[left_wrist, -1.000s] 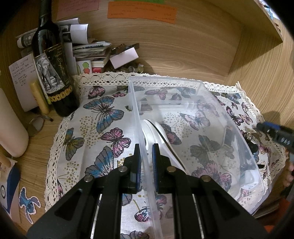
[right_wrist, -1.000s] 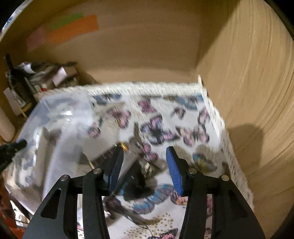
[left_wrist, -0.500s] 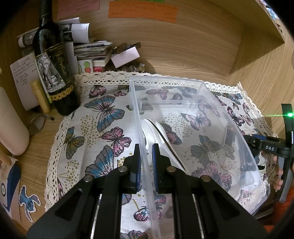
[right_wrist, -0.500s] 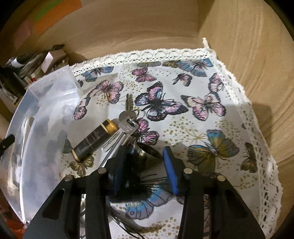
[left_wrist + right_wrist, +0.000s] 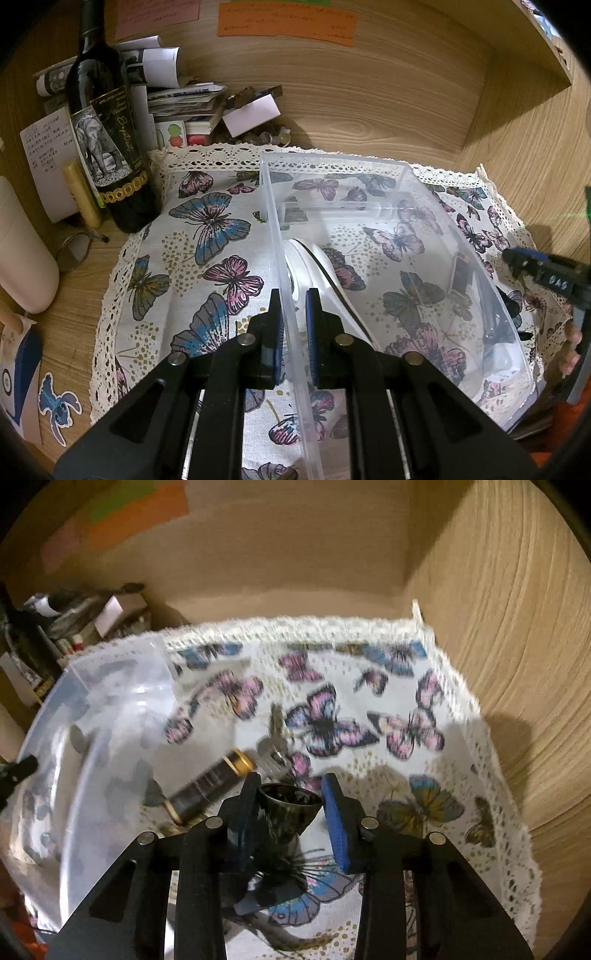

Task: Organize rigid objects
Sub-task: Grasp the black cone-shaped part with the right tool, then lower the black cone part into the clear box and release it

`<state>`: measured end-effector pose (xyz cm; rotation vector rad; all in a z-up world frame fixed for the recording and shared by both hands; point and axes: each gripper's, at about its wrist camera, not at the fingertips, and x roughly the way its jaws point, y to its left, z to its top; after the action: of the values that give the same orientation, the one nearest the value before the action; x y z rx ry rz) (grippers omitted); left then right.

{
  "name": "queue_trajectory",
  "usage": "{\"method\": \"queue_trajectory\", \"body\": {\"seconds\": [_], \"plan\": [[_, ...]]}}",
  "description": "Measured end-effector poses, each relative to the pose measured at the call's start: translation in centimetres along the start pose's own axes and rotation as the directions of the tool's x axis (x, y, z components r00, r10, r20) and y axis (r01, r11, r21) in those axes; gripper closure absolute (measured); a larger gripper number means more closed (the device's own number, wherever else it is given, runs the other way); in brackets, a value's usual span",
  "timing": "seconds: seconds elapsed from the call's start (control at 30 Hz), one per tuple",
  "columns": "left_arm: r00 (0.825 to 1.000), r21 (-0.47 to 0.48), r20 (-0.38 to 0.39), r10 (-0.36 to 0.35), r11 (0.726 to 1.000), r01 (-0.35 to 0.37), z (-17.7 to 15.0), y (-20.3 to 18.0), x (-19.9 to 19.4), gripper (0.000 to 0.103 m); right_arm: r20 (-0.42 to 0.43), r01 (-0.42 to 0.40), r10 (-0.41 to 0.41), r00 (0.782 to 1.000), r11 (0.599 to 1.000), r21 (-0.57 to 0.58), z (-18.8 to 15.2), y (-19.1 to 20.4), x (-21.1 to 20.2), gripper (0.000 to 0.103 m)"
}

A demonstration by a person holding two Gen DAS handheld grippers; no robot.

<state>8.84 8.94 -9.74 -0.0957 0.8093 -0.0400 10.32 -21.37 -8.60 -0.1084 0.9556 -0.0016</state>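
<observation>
Clear plastic bin (image 5: 424,206) sits on butterfly cloth (image 5: 207,229) on the bench; your left gripper (image 5: 293,306) has jaws clamped on its near wall. Your right gripper (image 5: 290,794): jaws just been closing w/ small dark cup (image 5: 290,805) between them, right pad not touching yet. Cup sits on cloth, beside dark tube (image 5: 210,782) & keys (image 5: 275,746).

Home desk nook: wooden alcove walls (image 5: 406,92), sticky notes (image 5: 286,20), wine bottle (image 5: 107,133), paper stack (image 5: 181,99), butterfly tablecloth (image 5: 207,251).

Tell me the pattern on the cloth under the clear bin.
Colourful butterflies, blue, pink and olive, on the white cloth with a lace edge; clearest in the left wrist view.
</observation>
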Motion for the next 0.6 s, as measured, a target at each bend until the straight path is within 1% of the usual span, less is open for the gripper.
{"method": "queue_trajectory", "body": {"seconds": [0.17,0.37,0.5,0.6], "plan": [[1.000,0.000,0.000,0.000,1.000,0.000,0.0,0.0,0.0,0.092,0.084,-0.037,0.040,0.996,0.999,-0.033,1.3,1.6,-2.4,0.072],[1.000,0.000,0.000,0.000,1.000,0.000,0.0,0.0,0.0,0.092,0.156,-0.098,0.113,0.981,0.990,-0.102,2.3,4.5,-4.8,0.072],[1.000,0.000,0.000,0.000,1.000,0.000,0.0,0.0,0.0,0.092,0.168,-0.152,0.178,0.970,0.976,-0.154,2.6,6.6,-5.4,0.072],[1.000,0.000,0.000,0.000,1.000,0.000,0.0,0.0,0.0,0.092,0.161,-0.182,0.216,0.963,0.963,-0.201,2.6,8.4,-5.4,0.072]]}}
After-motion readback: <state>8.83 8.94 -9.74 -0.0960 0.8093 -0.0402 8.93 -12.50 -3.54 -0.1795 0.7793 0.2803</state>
